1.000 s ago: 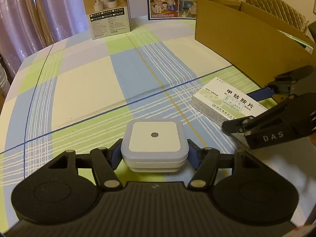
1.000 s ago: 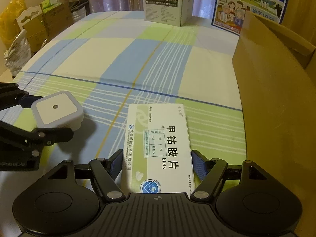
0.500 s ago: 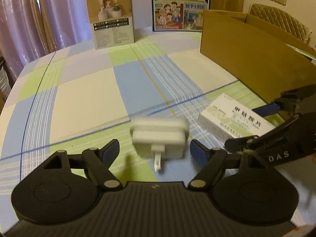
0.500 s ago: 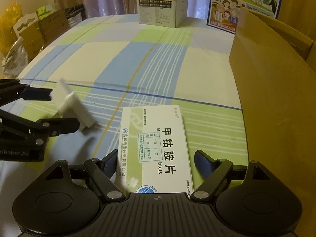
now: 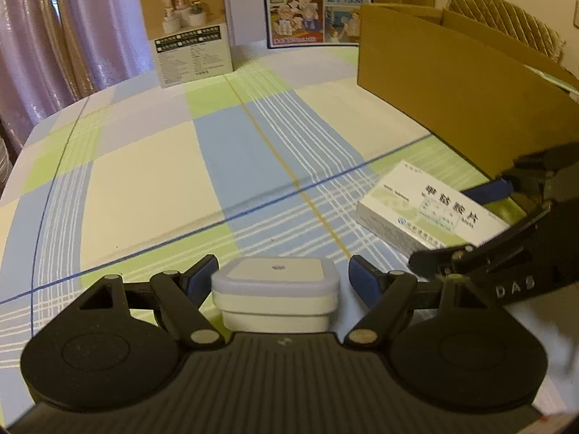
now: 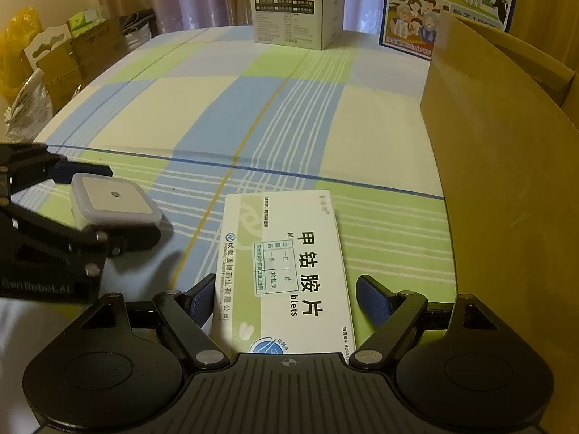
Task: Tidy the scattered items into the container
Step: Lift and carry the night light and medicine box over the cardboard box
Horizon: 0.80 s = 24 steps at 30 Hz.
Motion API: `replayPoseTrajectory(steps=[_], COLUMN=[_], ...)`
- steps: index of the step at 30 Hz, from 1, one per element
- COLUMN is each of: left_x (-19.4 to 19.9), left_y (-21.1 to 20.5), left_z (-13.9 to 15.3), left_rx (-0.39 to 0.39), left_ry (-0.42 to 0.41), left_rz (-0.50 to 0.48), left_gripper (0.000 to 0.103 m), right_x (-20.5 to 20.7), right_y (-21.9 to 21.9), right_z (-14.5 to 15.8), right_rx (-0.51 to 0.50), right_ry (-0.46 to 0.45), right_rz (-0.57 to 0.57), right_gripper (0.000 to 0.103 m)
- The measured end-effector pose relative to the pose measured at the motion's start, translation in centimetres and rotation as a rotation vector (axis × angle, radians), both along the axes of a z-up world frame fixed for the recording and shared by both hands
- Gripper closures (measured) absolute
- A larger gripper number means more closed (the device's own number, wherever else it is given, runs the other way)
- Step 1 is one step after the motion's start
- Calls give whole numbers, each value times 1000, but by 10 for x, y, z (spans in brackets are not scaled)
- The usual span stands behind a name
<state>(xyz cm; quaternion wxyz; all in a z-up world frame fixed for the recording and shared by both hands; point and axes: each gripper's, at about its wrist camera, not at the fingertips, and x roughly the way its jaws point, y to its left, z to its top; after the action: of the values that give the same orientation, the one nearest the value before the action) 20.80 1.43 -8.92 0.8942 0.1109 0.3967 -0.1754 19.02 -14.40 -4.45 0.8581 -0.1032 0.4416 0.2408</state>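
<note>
A white square plug-in night light (image 5: 275, 293) sits between the fingers of my left gripper (image 5: 280, 282), which is open with small gaps on both sides; it also shows in the right wrist view (image 6: 114, 200). A white and green medicine box (image 6: 286, 271) lies flat on the checked tablecloth between the open fingers of my right gripper (image 6: 286, 300), not touched by either pad; it also shows in the left wrist view (image 5: 423, 213). The brown cardboard box (image 5: 452, 83) stands to the right, and it shows at the right edge of the right wrist view (image 6: 506, 166).
A product carton (image 5: 188, 29) and a blue poster (image 5: 318, 3) stand at the table's far edge. Bags and cardboard boxes (image 6: 47, 61) sit off the table to the left. The left gripper's body (image 6: 47, 246) is close beside the right one.
The left gripper opened and the night light slipped, tipped prong-down, then came to rest flat between the open fingers. The right gripper stayed open around the medicine box.
</note>
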Motion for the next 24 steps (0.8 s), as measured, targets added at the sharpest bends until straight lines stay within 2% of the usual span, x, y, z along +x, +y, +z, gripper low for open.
replayPoseTrajectory(steps=[2,5,6,13,14,15,24], left_x=[0,1,1,-5,-6,-7,-20], left_y=[1,4,5,7,7,7,7], left_z=[-2,-3,-3,1,1,2,16], left_rx=[-2,-7,-10,-19,-19,-20,-34], left_ry=[5,19,20,20,20,21,16], left_rz=[7,19,24,36,37,38,64], left_gripper=[29,40,41,43,43,43,43], right_x=[0,-1,-1,-1,-1,-1,-6], right_y=[0,0,0,0,0,-1,-8], right_z=[0,-1,-1,-2,-1,-1,9], right_rx=[1,2,2,6,3,2,33], right_ry=[-1,0,0,1,-2,-7,-29], right_rz=[-1,-1,-1,-6,-5,-6,-35], right_gripper=[24,24,24,24,26,34,35])
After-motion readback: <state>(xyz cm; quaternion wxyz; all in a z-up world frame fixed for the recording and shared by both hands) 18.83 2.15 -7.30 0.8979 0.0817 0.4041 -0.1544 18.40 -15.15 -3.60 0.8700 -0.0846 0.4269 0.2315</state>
